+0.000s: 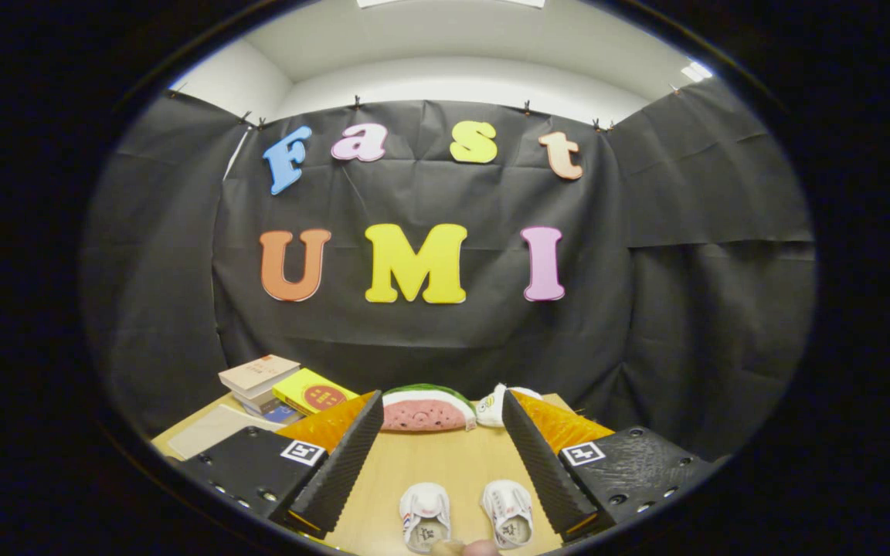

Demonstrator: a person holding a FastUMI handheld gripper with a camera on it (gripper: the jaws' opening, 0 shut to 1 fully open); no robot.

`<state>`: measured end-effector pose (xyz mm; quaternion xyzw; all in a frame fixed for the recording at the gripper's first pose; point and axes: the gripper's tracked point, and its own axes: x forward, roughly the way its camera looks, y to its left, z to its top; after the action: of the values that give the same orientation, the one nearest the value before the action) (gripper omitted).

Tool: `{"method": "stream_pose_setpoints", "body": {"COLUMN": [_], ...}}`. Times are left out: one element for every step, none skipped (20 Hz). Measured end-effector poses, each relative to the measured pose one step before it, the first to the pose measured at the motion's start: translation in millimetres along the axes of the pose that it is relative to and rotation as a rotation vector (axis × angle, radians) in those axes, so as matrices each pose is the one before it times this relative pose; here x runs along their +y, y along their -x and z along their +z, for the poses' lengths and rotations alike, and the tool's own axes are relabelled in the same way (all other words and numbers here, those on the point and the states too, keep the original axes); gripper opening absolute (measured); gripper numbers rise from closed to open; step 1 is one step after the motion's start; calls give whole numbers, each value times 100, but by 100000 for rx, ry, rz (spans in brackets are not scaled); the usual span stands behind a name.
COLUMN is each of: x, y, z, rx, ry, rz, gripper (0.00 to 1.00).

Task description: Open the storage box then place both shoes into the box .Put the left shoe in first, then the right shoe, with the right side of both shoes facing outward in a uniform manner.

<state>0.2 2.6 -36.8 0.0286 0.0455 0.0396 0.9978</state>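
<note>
- Tool (442, 413) spread wide, gripping nothing, held above the bench (437, 463).
- Shoes (467, 513) sit side by side between its fingers.
- Likely still step one: find and open the box.

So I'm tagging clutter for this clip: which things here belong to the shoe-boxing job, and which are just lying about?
Job:
small white left shoe and small white right shoe, side by side on the wooden table, between the open gripper fingers.

Lying about:
watermelon-slice toy, white plush toy, stack of books, yellow box.
</note>
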Motion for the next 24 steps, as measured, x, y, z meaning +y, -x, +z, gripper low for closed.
{"method": "stream_pose_setpoints", "body": {"x": [535, 493, 539, 497, 537, 548, 849, 1042, 908, 945, 968, 779, 944, 987, 918, 1003, 1122, 1047, 984, 853, 591, 637, 469, 143], "y": [-191, -144, -142, -221, -147, -220, -78, -98, -137, -140, -74, -137, -337, -504, -559, -645, -535, -694, -742, -905, -742, -959, -925, -953], "z": [-289, -442, -409, -503, -446, -630, -691, -922, -832, -867, -594, -672, -590, -967, -1104, -1223, -1153, -1183, -1048, -1017, -902, -946, -758, -808], "rx": [810, 842, 862, 830, 974, 1444, 1734, 2327, 2506, 2136, 1549, 1101, 1190, 2046, 3253, 3215, 3523, 3339, 3647, 3192, 3628, 2970, 3186, 3496], "ry": [-244, -250, 63, -207, -631, -840, -877, -498, -586, -740, -536, -460, -674, -769, -1392, -2671, -3418, -3491, -3186, -2734, -2786, -3142, -3210, -3599], "rz": [1000, 843, 863, 765, 903, 1177, 2016, 2736, 2319, 2240, 2305, 1631, 2066, 2025, 2334, 3190, 3785, 3619, 3804, 2999, 2448, 2355, 2137, 1783], "gripper": [95, 95, 95, 95, 95, 95, 95, 95, 94, 93, 93, 93, 93, 94, 94, 95, 96, 96, 96, 96, 96, 96, 96, 96]}}
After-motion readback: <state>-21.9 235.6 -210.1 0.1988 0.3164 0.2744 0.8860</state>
